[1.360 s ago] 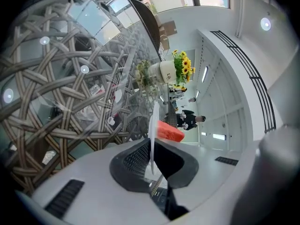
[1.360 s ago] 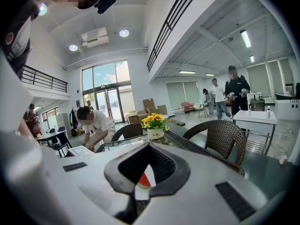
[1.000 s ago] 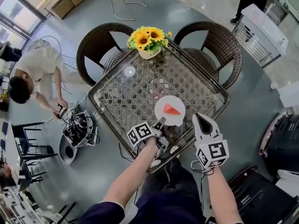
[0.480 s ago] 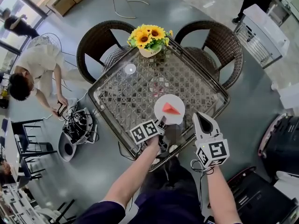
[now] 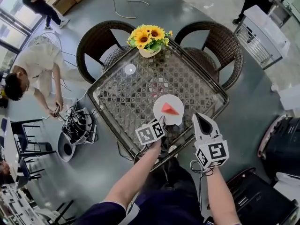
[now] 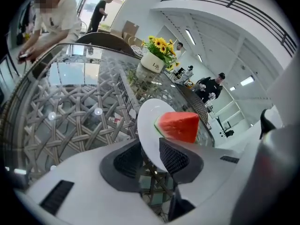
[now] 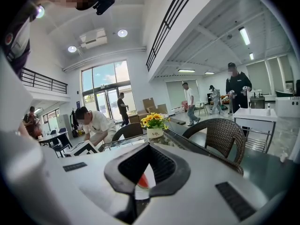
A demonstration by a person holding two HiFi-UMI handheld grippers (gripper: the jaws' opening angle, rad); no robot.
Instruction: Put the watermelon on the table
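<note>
Watermelon slice [image 5: 169,109]: on white plate [image 5: 178,116] resting on glass bench [image 5: 126,95]; left hand-held gripper [image 5: 162,122], jaws just opening around the plate rim, best withdraws straight back without dragging it; right hand-held gripper [image 5: 200,118] closed, empty.

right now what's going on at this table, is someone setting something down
Yes. A person works two handheld grippers at a glass-topped wicker table. The white plate carrying the watermelon slice sits on the table, near the person's edge. The left gripper has just been opening its jaws. They stand apart with the plate's rim between them, no longer pressing it. The right gripper hangs just right of the plate, jaws together and empty. The watermelon looks delivered and let go.
</note>
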